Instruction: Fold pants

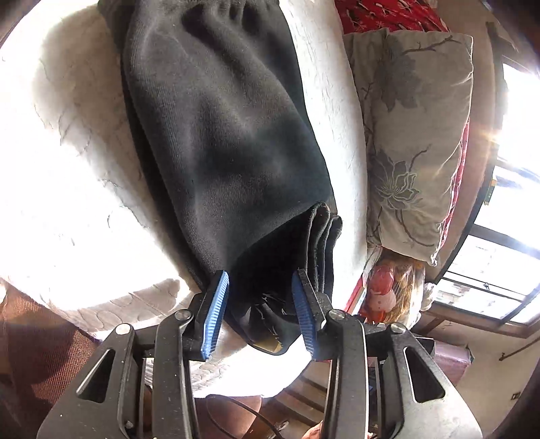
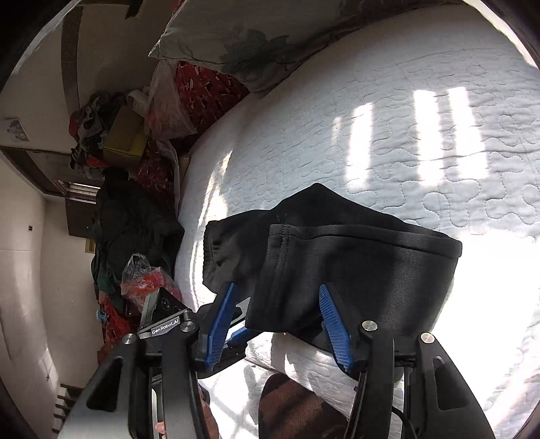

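The black pants point(image 1: 222, 141) lie folded lengthwise on a white quilted bed point(image 1: 67, 189). Their elastic waistband is at the far end in the left wrist view and their stacked hems at the near bed edge. My left gripper point(image 1: 260, 287) is open, its blue pads on either side of the hem end, not closed on it. In the right wrist view the pants point(image 2: 354, 263) lie at the bed's point(image 2: 405, 141) near edge. My right gripper point(image 2: 276, 297) is open, with the cloth edge between its blue pads. The other gripper point(image 2: 168, 317) shows at lower left there.
A floral pillow point(image 1: 415, 135) and red patterned bedding point(image 1: 388, 13) lie along the bed's side. Plastic bags point(image 2: 145, 277), boxes and heaped clothes point(image 2: 111, 141) crowd the floor beside the bed. A window point(image 1: 499, 256) stands at right.
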Demonstrator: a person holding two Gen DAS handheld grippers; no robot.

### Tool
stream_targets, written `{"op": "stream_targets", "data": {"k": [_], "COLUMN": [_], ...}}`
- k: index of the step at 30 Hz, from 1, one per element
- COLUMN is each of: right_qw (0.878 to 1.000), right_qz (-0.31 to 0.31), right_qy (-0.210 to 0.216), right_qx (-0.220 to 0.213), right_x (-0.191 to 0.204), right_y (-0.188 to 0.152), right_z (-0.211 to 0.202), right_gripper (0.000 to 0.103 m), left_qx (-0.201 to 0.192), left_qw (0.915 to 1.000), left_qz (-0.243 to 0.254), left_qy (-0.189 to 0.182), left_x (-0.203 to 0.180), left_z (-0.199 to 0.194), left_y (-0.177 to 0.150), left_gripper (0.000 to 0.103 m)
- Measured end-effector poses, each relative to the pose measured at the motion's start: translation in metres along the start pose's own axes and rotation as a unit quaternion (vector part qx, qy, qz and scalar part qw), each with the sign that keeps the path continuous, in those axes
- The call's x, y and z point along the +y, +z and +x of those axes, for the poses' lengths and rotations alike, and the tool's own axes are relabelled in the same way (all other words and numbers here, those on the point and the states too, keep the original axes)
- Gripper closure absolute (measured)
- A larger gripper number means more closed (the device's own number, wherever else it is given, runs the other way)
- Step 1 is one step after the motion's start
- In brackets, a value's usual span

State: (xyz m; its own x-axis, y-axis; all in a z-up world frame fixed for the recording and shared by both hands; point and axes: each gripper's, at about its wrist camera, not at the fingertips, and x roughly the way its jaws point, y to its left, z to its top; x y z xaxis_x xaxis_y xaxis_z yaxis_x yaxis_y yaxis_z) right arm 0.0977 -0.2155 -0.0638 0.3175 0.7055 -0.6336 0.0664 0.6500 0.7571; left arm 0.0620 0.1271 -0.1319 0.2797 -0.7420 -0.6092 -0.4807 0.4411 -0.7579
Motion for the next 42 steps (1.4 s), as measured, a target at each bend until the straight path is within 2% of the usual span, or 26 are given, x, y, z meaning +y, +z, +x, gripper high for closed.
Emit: {"op": "stream_targets", "data": {"k": [2,4,7,9,12,16,19,20,21,22,23,24,25,28,30,31,33,36,37,39,41,42], "right_qw": [0.999,0.994,0.983,0.973,0.954,0.924,0.912,0.912,0.916,0.917,0.915,0.913,0.91,0.902,0.897,0.897,0.899,0.905,0.905,0.904,0.916,0.921], "right_qz": [0.028,0.07,0.125,0.172,0.242,0.323,0.35,0.352,0.352,0.354,0.358,0.362,0.365,0.375,0.388,0.389,0.384,0.379,0.382,0.373,0.327,0.302], "right_qy": [0.031,0.086,0.134,0.151,0.174,0.195,0.193,0.189,0.168,0.155,0.155,0.154,0.153,0.147,0.138,0.153,0.156,0.163,0.164,0.184,0.192,0.195], "right_qx": [-0.009,-0.006,-0.005,0.005,-0.011,-0.063,-0.089,-0.093,-0.097,-0.099,-0.101,-0.108,-0.12,-0.156,-0.16,-0.144,-0.138,-0.1,-0.095,-0.103,-0.134,-0.153], "right_x": [-0.014,-0.029,-0.045,-0.058,-0.076,-0.095,-0.1,-0.101,-0.101,-0.102,-0.105,-0.11,-0.114,-0.14,-0.157,-0.159,-0.157,-0.144,-0.138,-0.126,-0.108,-0.099], "right_y": [-0.015,-0.031,-0.057,-0.068,-0.078,-0.086,-0.087,-0.087,-0.088,-0.089,-0.09,-0.092,-0.094,-0.098,-0.1,-0.1,-0.099,-0.092,-0.092,-0.094,-0.081,-0.071], "right_z": [-0.009,-0.009,0.002,0.014,0.025,0.031,0.031,0.032,0.031,0.031,0.031,0.028,0.023,-0.006,-0.009,-0.002,0.001,-0.001,-0.006,-0.018,-0.037,-0.044], "right_gripper": [0.047,0.046,0.044,0.042,0.042,0.042,0.042,0.045,0.054,0.075,0.083,0.087,0.091,0.091,0.093,0.092,0.091,0.078,0.072,0.068,0.068,0.066], "left_qx": [0.002,-0.003,-0.024,-0.031,-0.041,-0.037,-0.029,-0.028,-0.029,-0.027,-0.022,-0.011,0.001,0.006,0.004,0.004,0.015,0.011,0.006,0.001,0.006,0.013], "left_qw": [0.9999,0.9992,0.9941,0.9899,0.9839,0.9788,0.9746,0.9723,0.9691,0.9672,0.9679,0.9691,0.9694,0.9618,0.9574,0.9593,0.9611,0.9573,0.9575,0.9621,0.9658,0.9648], "left_qz": [0.011,0.041,0.103,0.133,0.158,0.166,0.169,0.172,0.176,0.177,0.178,0.18,0.182,0.2,0.201,0.195,0.191,0.212,0.218,0.218,0.222,0.229], "left_qy": [-0.003,-0.005,0.02,0.037,0.072,0.114,0.144,0.156,0.171,0.18,0.176,0.168,0.165,0.187,0.207,0.204,0.199,0.196,0.189,0.164,0.134,0.128], "left_x": [-0.007,-0.016,-0.036,-0.05,-0.065,-0.077,-0.085,-0.086,-0.088,-0.088,-0.09,-0.091,-0.092,-0.092,-0.09,-0.09,-0.093,-0.098,-0.098,-0.099,-0.105,-0.109], "left_z": [0.005,0.008,0.005,0.009,0.021,0.048,0.069,0.075,0.079,0.083,0.084,0.086,0.087,0.096,0.106,0.106,0.102,0.084,0.075,0.06,0.055,0.058], "left_y": [-0.006,-0.016,-0.036,-0.044,-0.044,-0.028,-0.021,-0.02,-0.022,-0.023,-0.025,-0.028,-0.032,-0.04,-0.037,-0.034,-0.03,-0.029,-0.03,-0.035,-0.043,-0.048], "left_gripper": [0.064,0.064,0.064,0.061,0.049,0.049,0.049,0.05,0.05,0.051,0.057,0.062,0.063,0.063,0.068,0.068,0.068,0.068,0.068,0.068,0.066,0.064]}}
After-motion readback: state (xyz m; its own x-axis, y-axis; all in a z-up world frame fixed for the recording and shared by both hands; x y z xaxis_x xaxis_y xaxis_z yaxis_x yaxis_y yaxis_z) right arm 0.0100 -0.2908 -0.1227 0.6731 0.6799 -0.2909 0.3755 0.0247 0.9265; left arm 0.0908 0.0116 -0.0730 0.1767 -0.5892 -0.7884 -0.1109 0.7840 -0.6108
